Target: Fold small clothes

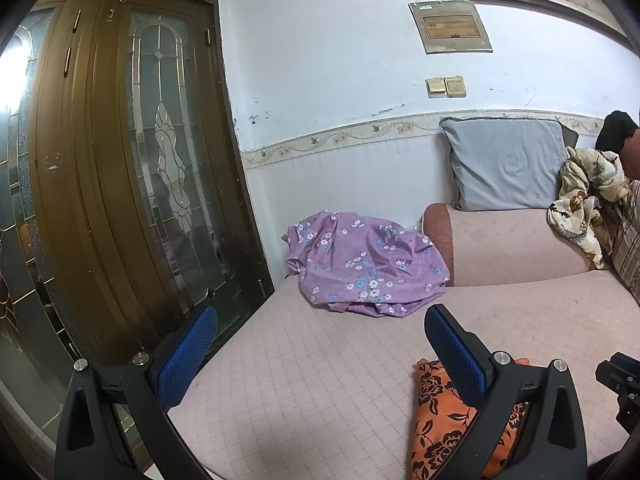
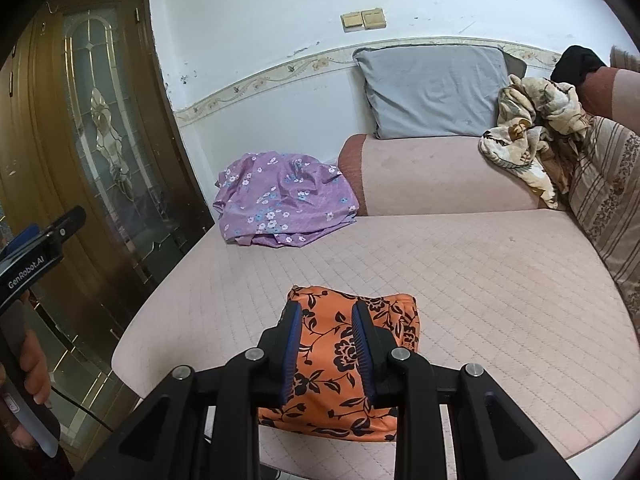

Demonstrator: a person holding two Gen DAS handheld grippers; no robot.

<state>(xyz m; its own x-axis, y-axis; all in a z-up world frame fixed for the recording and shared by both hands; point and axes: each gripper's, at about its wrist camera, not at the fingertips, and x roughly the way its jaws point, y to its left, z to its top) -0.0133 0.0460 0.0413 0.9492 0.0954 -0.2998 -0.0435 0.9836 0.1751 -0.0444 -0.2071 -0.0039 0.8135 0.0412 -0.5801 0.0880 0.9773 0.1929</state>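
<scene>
Already folded into a compact, puffy rectangle, orange floral garment (image 2: 340, 360) near the front edge of the quilted pink bed (image 2: 480, 280), presumably parked as finished. Right hand-held gripper (image 2: 326, 344) narrowed above it, grip unclear. Left hand-held gripper (image 1: 320, 344) spread wide, empty. Farther back, crumpled, silky purple floral garment (image 2: 284, 200), likely awaiting folding.

Pink quilted sofa seat (image 2: 460, 280) is sitting right of brown glass-panelled door (image 2: 92, 128); grey square pillow (image 2: 432, 92) is leaning on sofa's armrest; beige wall switches (image 2: 363, 19) are sitting above it.
</scene>
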